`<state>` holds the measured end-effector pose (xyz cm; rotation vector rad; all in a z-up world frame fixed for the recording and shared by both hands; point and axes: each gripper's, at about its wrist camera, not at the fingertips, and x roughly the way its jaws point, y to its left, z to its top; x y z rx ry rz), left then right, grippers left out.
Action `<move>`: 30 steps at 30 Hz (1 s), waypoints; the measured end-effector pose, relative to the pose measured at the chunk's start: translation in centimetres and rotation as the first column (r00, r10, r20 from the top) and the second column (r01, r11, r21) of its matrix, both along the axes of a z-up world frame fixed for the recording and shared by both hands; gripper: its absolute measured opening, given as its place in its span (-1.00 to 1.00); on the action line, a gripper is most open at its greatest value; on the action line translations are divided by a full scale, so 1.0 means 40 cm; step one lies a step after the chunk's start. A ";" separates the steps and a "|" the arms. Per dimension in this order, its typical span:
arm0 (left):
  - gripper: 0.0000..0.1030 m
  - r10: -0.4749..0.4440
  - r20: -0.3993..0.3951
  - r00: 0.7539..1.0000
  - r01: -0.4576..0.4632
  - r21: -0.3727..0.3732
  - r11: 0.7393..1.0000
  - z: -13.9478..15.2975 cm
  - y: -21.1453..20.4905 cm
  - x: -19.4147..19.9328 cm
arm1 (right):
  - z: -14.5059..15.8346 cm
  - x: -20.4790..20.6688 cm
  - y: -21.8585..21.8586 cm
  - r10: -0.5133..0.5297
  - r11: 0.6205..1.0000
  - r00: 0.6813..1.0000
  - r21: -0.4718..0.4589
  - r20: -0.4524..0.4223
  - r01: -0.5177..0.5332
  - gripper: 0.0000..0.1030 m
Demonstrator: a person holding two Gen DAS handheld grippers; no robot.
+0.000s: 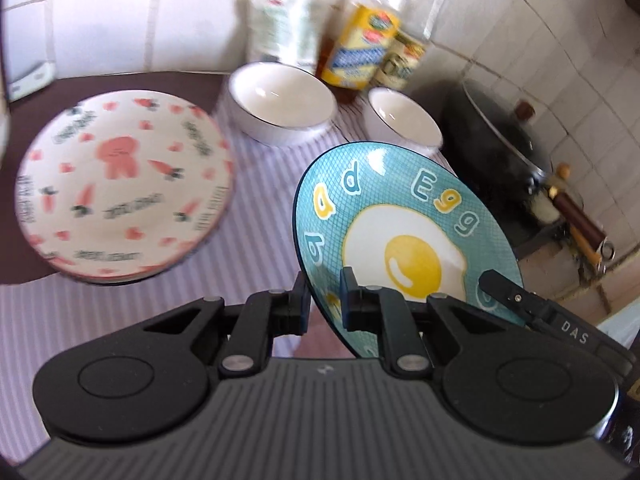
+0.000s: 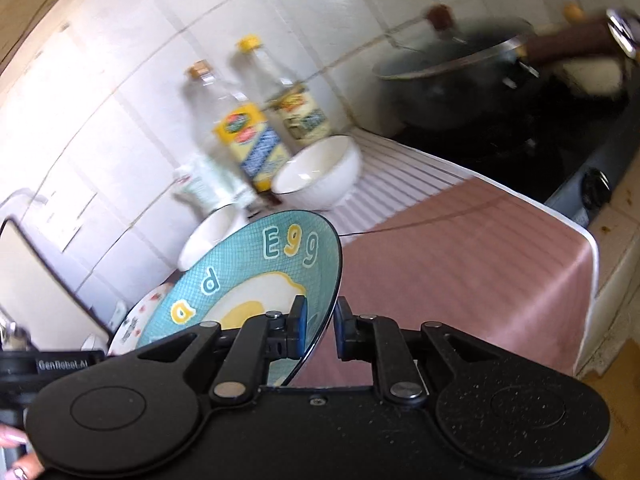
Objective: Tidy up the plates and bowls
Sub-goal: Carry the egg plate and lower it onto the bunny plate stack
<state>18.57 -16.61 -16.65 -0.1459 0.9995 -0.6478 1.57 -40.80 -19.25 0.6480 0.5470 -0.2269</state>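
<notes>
Clamped on the rim of the blue egg plate (image 1: 400, 216) from two sides at once: left gripper (image 1: 324, 304) pinching the near-left edge, one pad under the rim and one over it; right gripper (image 2: 320, 328) closed the same way on the opposite edge, its black tip showing at the far right of the left wrist view. Held clear of the striped cloth (image 1: 256, 208) and tilted, the egg face turned up and toward the left fingers — probably a two-point hold because a thin glazed rim slips easily in a single pinch. Beyond the left fingers and off to their left, resting flat on the cloth: the rabbit-and-carrot plate (image 1: 120, 184), seemingly with another rim beneath it, so likely the stack meant to receive the blue one. Farther ahead of the fingertips, two white bowls (image 1: 280, 104) side by side, apart from each other and not yet nested. Behind those, against the tiled wall, a cluster of bottles (image 1: 360, 48) — kept back, out of the working area. To the right of the fingers, well apart, a dark lidded pan (image 2: 456, 76) on the stove, with brown handles jutting beside it. Next, by judgement: carrying the plate leftward over the patterned stack, levelling, lowering, then releasing both pinches together.
</notes>
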 end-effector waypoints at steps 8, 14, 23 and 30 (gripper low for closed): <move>-0.75 0.118 0.035 0.992 -0.117 -0.033 0.993 0.093 0.173 0.006 | 0.091 0.075 0.099 0.129 0.992 0.990 0.005 0.064 -0.130 -0.62; -0.75 0.196 0.063 0.978 -0.195 -0.027 0.980 0.149 0.284 0.014 | 0.145 0.139 0.191 0.213 0.977 0.975 -0.003 0.071 -0.213 -0.62; -0.72 0.299 0.055 0.953 -0.299 -0.021 0.954 0.136 0.382 0.035 | 0.157 0.227 0.285 0.287 0.957 0.955 0.034 0.070 -0.290 -0.61; -0.72 0.346 0.009 0.938 -0.345 -0.005 0.938 0.092 0.431 0.084 | 0.115 0.288 0.334 0.322 0.944 0.946 0.056 0.038 -0.324 -0.61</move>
